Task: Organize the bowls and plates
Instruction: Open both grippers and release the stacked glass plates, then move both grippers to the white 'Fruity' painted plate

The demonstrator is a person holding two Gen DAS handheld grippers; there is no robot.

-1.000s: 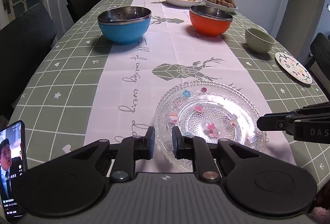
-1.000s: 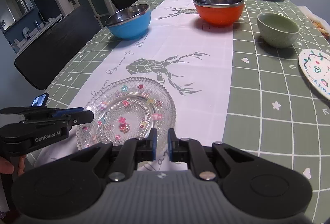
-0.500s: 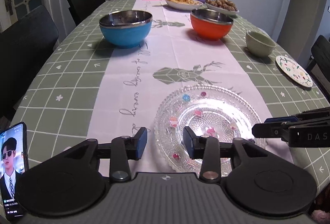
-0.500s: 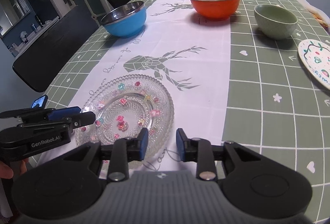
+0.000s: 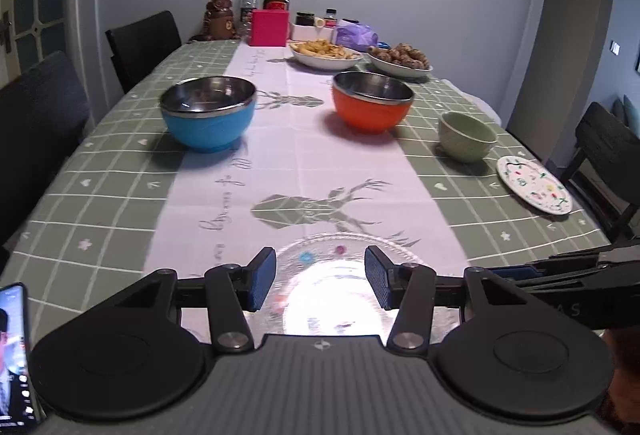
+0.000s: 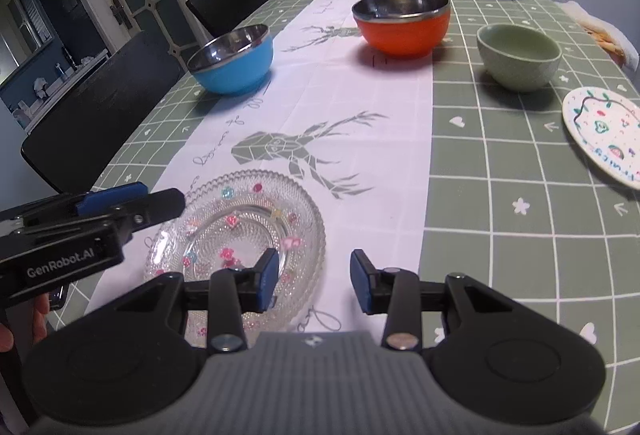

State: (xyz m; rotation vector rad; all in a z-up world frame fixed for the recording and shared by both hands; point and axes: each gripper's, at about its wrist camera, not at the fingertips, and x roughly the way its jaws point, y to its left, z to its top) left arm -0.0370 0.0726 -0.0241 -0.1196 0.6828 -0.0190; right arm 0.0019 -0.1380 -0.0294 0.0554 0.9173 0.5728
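Looking at both wrist views, the glass plate (image 6: pixel 240 231) is seen flat on the white runner at the near end of the table (image 6: pixel 500 219), with nothing pressed on it. Jaws on both sides were nearly shut a second ago and have just been opening: the left gripper (image 5: pixel 320 281) is now spread wide above the plate's near side, and only the plate's surface shows in the gap, not its rim. The right gripper (image 6: pixel 314 281) is opened less, its left pad over the plate's near right edge and its right pad out over bare cloth. So nothing is held by either one.

The left view has also tipped up, so much less of the plate is seen than a moment back and more of the far table is shown.

For the task, that probably means the plate has been parked here or a fresh grab is being set up, hard to call which. The blue bowl (image 5: pixel 208 113), orange bowl (image 5: pixel 372 101), green bowl (image 5: pixel 466 137) and painted plate (image 5: pixel 534 185) are all spread well apart further up the table, so most of the sorting looks undone.
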